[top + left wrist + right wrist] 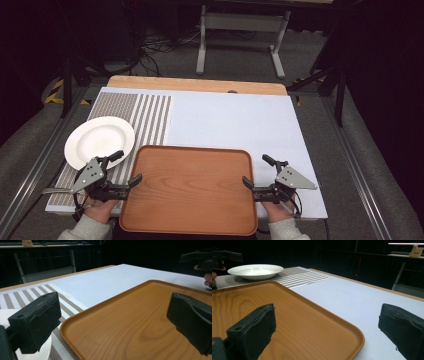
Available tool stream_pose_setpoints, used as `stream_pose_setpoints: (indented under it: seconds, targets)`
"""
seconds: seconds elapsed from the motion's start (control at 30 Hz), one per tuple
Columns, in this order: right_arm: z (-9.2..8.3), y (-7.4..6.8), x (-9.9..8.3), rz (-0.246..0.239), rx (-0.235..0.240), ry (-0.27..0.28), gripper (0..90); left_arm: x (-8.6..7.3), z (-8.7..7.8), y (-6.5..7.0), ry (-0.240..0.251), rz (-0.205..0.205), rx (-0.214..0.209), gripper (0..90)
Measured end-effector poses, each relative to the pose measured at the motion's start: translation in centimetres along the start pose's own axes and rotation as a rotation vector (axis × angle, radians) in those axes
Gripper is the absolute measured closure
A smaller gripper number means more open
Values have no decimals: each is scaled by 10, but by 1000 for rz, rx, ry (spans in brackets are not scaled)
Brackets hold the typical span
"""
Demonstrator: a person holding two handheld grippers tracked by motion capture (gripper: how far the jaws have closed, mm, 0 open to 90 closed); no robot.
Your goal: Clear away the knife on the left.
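Note:
An empty wooden tray (pixel 190 192) lies at the near middle of the table. A white plate (pixel 100 141) rests on a striped placemat (pixel 150 115) to its left. My left gripper (pixel 128 166) is open at the tray's left edge; in the left gripper view (pixel 113 322) one jaw hangs over the plate (pixel 5 315) and the other over the tray (pixel 130 312). My right gripper (pixel 256 170) is open at the tray's right edge; in the right gripper view (pixel 327 335) one jaw is above the tray (pixel 242 297) and the other above the table cover. Nothing is held.
A pale table cover (pixel 235 120) spreads over the wooden table (pixel 200 84). Beyond the far edge stand a grey metal frame (pixel 240 30) and cables on the dark floor. Rails run along both sides of the table.

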State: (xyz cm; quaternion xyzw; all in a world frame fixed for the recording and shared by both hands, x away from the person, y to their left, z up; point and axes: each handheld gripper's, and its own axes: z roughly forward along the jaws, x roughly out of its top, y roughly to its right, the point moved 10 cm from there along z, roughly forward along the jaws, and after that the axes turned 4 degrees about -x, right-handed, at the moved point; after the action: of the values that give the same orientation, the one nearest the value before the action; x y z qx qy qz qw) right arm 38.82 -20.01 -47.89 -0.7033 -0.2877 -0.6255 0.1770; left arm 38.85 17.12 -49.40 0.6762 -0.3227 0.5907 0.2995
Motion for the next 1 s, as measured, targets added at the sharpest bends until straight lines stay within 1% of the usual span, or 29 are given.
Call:
stream_pose_setpoints:
  seconds: [0.1, 0.23, 0.27, 0.3, 0.43, 0.5, 0.53, 0.6, 0.63, 0.67, 0.7, 0.73, 0.8, 0.83, 0.87, 0.9, 0.93, 0.97, 1.0]
  targets:
    - [0, -1, 1, 0, 3, 3, 17, 0, -1, -1, 4, -8, 0, 3]
    - [-1, -2, 1, -1, 7, 4, 18, 0, -2, 1, -8, 14, -5, 3]
    - [0, -2, 1, -1, 8, 4, 18, 0, -2, 1, -8, 14, -5, 3]
    - [0, -2, 1, -1, 10, 4, 18, 0, -3, 2, -15, 43, 14, 8]
    - [0, -3, 2, 0, 14, 5, 18, 3, -4, 5, -17, 35, -10, 20]
    - [0, -3, 2, 0, 17, 5, 20, 4, -4, 6, -17, 34, -14, 20]
    - [0, -3, 1, 0, 19, 3, 20, 4, -4, 7, -19, 38, -26, 20]
    - [0, -4, 2, -2, 20, 4, 20, 4, -3, 8, -29, 27, -46, 24]
    - [0, -4, 2, -1, 21, 6, 20, 4, -2, 8, -34, 17, -66, 28]
    - [0, -4, 3, 1, 24, 8, 20, 4, -2, 9, -42, 10, -78, 26]
    - [0, -4, 3, 1, 24, 8, 20, 5, -2, 9, -42, -3, -82, 26]
    - [0, -4, 3, 1, 24, 9, 20, 5, -2, 9, -47, -3, -89, 25]
    - [-1, -4, 3, -1, 24, 11, 20, 6, -2, 9, -47, 6, -92, 25]
    - [-1, -4, 3, -1, 24, 11, 20, 6, -3, 9, -56, 4, -101, 25]
    - [-1, -4, 4, 0, 25, 12, 20, 8, -3, 9, -55, 10, -108, 24]
    - [-1, -4, 4, 0, 24, 12, 20, 9, -4, 10, -62, 6, -115, 24]
    - [-1, -4, 4, 0, 23, 12, 20, 10, -4, 12, -68, 14, -140, 20]
    - [-1, -4, 4, 1, 22, 11, 20, 10, -4, 13, -83, 21, -157, 13]
    - [-2, -3, 4, 2, 23, 11, 20, 9, -5, 15, -102, 39, -170, 16]
